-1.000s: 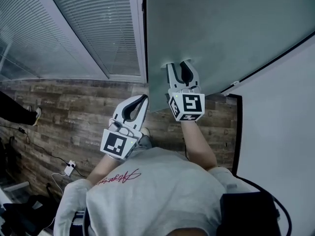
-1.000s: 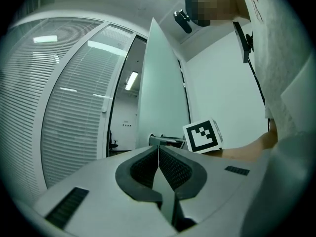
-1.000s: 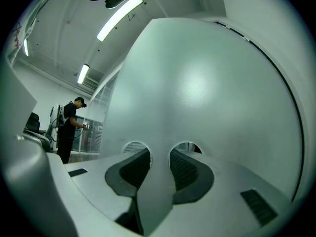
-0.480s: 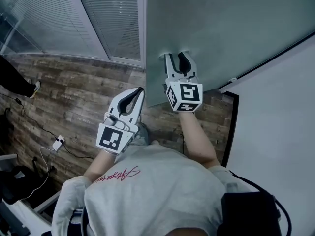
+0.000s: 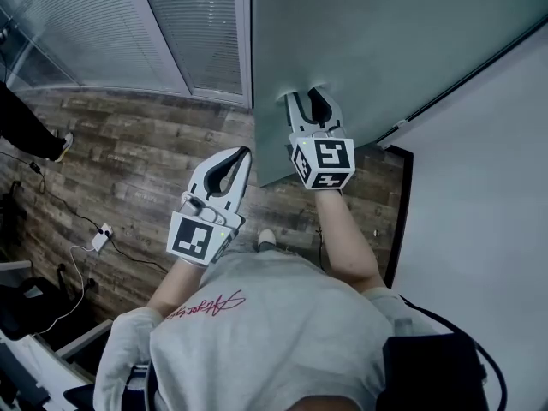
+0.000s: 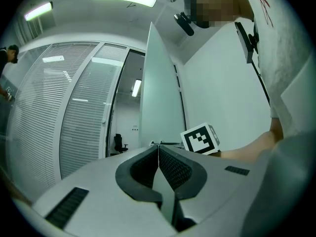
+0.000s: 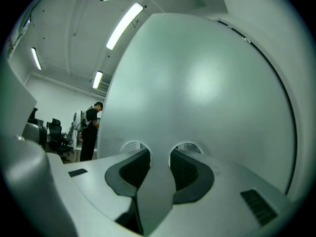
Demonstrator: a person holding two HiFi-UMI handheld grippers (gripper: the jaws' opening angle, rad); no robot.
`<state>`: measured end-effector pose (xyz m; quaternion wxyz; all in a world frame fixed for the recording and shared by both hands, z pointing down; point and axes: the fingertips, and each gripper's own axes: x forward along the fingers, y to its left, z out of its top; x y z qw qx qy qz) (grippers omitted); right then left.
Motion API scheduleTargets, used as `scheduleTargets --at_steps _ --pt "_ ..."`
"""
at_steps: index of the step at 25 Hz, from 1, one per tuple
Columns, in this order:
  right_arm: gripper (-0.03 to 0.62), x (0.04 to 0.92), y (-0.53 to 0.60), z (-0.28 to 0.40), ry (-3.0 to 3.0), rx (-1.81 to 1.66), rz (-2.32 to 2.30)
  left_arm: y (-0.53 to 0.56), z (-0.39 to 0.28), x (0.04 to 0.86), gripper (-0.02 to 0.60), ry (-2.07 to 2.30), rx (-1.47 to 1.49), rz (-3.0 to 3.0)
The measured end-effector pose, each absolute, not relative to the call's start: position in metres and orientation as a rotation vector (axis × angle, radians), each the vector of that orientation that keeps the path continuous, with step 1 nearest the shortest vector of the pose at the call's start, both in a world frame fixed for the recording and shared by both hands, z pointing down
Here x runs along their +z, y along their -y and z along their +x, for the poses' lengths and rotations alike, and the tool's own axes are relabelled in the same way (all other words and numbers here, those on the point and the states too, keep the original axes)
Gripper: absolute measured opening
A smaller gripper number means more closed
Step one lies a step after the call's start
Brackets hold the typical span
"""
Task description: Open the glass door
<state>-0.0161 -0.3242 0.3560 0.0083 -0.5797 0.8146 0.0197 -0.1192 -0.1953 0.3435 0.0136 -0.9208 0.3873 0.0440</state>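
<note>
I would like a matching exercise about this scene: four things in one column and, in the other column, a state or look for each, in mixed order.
1. left gripper
2. right gripper
3. glass door
4. floor

a. frosted, pale
b. jaws together, nothing between them
c. dark wood planks
d. jaws apart, tips at the door

Pairs: 1-b; 2-d; 3-a; 4-c
</note>
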Motion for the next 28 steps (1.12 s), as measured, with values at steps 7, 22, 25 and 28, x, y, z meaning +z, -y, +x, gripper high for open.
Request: scheduleTargets --at_steps 7,22,25,28 --pt "0.133 0.357 0.279 0.0 -2.583 0.06 -1.79 0.15 -0.107 0.334 0.018 -1.06 0.195 -2.919" --pt "0.135 0.355 0.176 0.046 -2.628 0.087 -1.656 0.054 -0.056 0.344 0.018 -0.716 0.105 -3.019" --pt "0.135 0.353 0.156 0.054 -2.656 0.09 -1.62 0.04 -0.038 0.338 0.018 -0.697 0.109 -3.016" --pt "0.135 0.354 0.132 0.066 -2.666 0.093 -1.589 0.022 -0.015 0.333 0.017 -0.697 0.127 -3.0"
